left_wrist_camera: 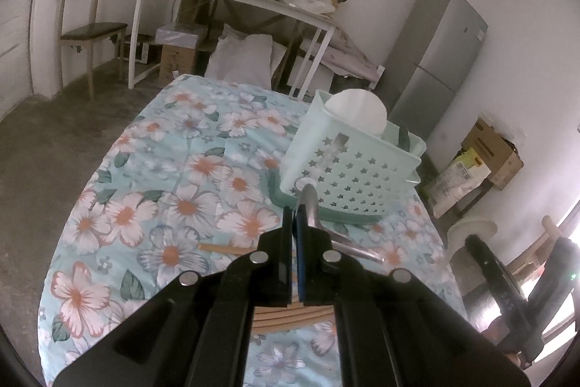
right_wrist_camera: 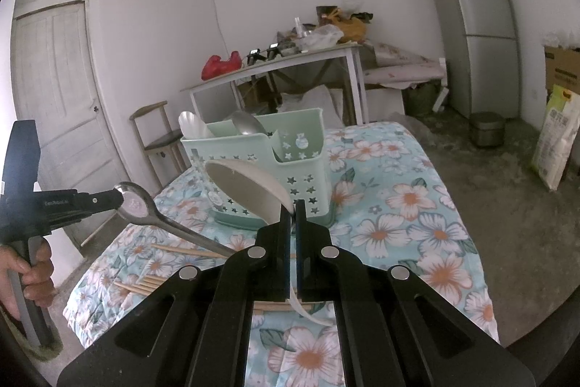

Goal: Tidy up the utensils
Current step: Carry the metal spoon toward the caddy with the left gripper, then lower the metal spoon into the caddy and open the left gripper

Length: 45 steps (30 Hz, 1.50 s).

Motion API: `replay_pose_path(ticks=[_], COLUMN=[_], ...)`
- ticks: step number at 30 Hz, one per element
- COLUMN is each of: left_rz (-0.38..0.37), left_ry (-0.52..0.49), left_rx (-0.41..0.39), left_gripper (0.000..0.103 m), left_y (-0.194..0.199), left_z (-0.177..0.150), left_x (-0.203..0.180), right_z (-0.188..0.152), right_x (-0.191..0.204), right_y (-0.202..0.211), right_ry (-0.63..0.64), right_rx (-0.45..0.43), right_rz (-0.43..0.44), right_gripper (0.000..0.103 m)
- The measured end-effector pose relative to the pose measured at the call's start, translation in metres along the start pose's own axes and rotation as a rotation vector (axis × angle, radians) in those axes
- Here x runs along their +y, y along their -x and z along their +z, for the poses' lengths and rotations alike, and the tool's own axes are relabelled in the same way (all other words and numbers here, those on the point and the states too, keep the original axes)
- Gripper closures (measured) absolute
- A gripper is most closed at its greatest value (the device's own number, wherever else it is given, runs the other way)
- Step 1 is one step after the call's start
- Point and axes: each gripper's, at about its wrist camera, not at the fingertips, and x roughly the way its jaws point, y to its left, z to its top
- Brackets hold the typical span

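Partway through: two spoons in the caddy [right_wrist_camera: 290, 147], chopsticks [right_wrist_camera: 152, 281] loose on the worktop [right_wrist_camera: 417, 223] before it.
Left tongs [right_wrist_camera: 117, 198] clenched on a metal spoon [right_wrist_camera: 159, 220], right tongs [right_wrist_camera: 294, 209] on a white ladle [right_wrist_camera: 246, 187], both near the caddy.

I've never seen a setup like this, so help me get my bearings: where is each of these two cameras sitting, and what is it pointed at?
Left wrist view: sits on the left gripper, looking along its fingers, shut on a metal spoon, toward the green utensil caddy.
Right wrist view: sits on the right gripper, shut on a white spoon, facing the caddy; the person's left hand shows.
Shared: caddy, floral tablecloth, chopsticks, fridge.
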Motion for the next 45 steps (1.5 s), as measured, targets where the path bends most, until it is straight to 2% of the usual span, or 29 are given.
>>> replay_pose_path(ticks=[28, 45], left_rz=[0.012, 0.013], left_ry=[-0.005, -0.057], left_rx=[-0.018, -0.135], left_gripper=[0.102, 0.102], left_y=[0.004, 0.039], left_z=[0.001, 0.013], left_x=[0.005, -0.001], right_z=[0.000, -0.003], right_x=[0.000, -0.004], right_y=[0.002, -0.004], right_ry=[0.002, -0.026], right_rx=[0.002, 0.026], right_rz=[0.001, 0.011], right_gripper=[0.102, 0.103])
